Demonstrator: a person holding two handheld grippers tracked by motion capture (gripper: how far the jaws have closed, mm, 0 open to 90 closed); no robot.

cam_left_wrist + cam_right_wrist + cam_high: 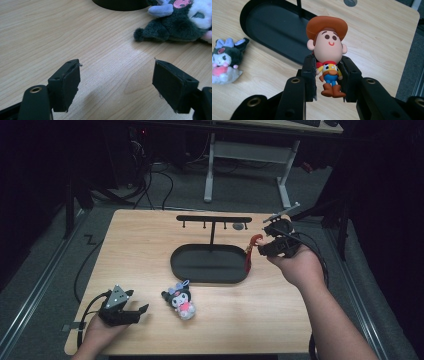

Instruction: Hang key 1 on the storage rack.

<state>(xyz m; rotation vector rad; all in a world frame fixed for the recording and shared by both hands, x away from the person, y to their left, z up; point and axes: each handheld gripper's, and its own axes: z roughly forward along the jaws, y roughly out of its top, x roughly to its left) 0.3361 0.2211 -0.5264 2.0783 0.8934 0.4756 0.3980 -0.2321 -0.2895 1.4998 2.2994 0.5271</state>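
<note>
A small cowboy figure (327, 50) with a brown hat sits upright between the jaws of my right gripper (328, 75), which is shut on its body. In the high view that gripper (264, 247) hovers by the right end of the black oval stand base (210, 265), and the figure's red strap (248, 260) hangs down. A dark plush toy (182, 301) with a pink belly lies on the table in front of the base. My left gripper (139, 313) rests open at the front left, with the plush (180, 22) just beyond its empty jaws (117, 82).
A T-shaped hanger bar (214, 219) with several hooks rises from the base on a thin post. A small grey disc (239, 226) lies on the wooden table (145, 250) behind it. The table's right edge is close to my right hand.
</note>
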